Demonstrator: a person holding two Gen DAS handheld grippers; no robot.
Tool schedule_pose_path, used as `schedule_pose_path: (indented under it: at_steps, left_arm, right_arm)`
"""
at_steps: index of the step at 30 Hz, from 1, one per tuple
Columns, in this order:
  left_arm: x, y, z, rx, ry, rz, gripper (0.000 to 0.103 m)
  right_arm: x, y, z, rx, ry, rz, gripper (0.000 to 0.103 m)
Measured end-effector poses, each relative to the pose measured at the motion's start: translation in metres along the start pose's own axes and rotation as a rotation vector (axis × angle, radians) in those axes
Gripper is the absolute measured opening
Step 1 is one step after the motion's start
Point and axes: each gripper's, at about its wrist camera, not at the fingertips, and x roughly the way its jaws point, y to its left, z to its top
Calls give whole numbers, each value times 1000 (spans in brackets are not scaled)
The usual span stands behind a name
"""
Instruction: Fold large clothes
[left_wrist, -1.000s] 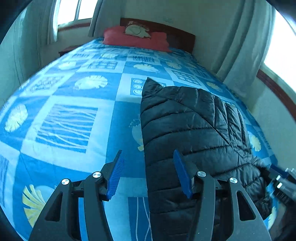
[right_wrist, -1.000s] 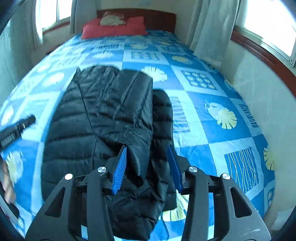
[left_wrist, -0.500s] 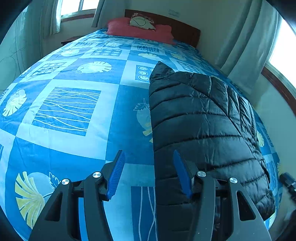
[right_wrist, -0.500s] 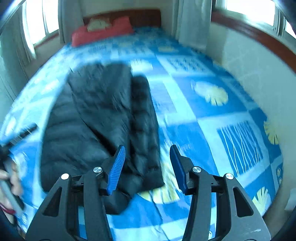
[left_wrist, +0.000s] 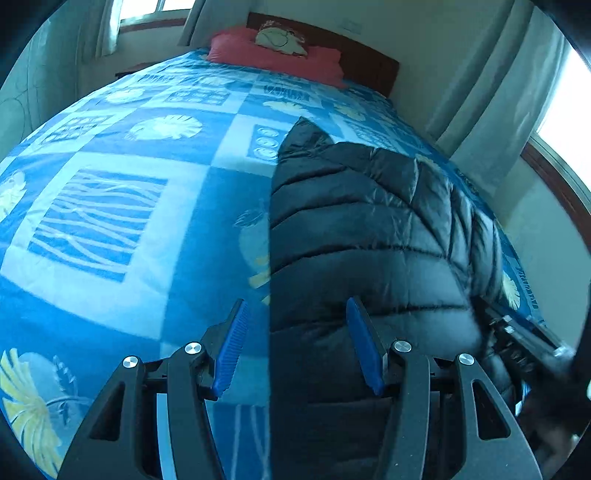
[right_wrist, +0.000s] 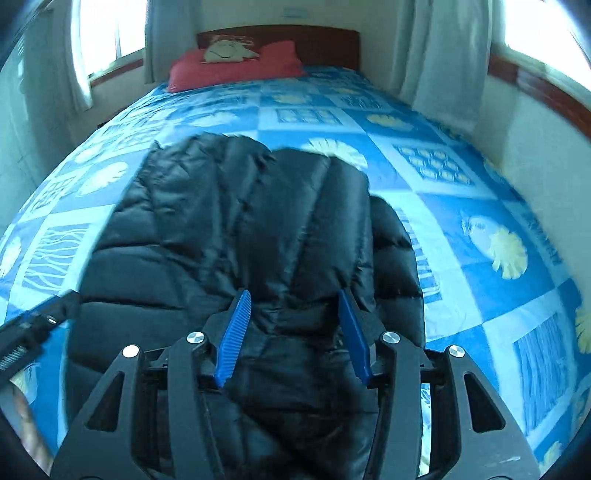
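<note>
A black quilted puffer jacket (left_wrist: 369, 236) lies folded lengthwise on the blue patterned bedspread (left_wrist: 110, 206). In the left wrist view my left gripper (left_wrist: 295, 343) is open and empty over the jacket's near left edge. In the right wrist view the jacket (right_wrist: 240, 229) fills the middle, a sleeve laid over its right side. My right gripper (right_wrist: 291, 332) is open and empty just above the jacket's near end. The right gripper shows at the right edge of the left wrist view (left_wrist: 524, 339), and the left gripper at the left edge of the right wrist view (right_wrist: 33, 325).
A red pillow (right_wrist: 236, 66) with a pale cushion lies at the wooden headboard (right_wrist: 317, 40). Curtains (right_wrist: 443, 55) and a wall run close along the bed's right side. Windows stand on both sides.
My right gripper has moved back over the jacket's near end after swinging right. My left gripper has dropped slightly and stays over the jacket's left edge. Both remain open.
</note>
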Motion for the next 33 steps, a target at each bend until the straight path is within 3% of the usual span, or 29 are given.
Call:
schedule_pose_path:
  at_steps: [5,9,14,23,28,33]
  left_arm:
    - [17,-18,1,56,-13,-1,58]
    - [35,-29,-4,123,3,49,60]
    - [49,-27,-4,126,28,60,67]
    - [54,-25,-12,132,7,71,69]
    - [52,-21,-10,102,15,50,72]
    - [48,1,-4,-12,51,-53,80]
  right_arm:
    - [23,-18,-9,30,9,38,51]
    - [35,-17,-14,30,-4,39,51]
    - [44,-16,-18,30,-29,25,51]
    - [45,-11,-26,17,-71,-8,51]
    - [39,-5,-24,8,-72,-19,51]
    - [28,-8,-20,18,-80,3,53]
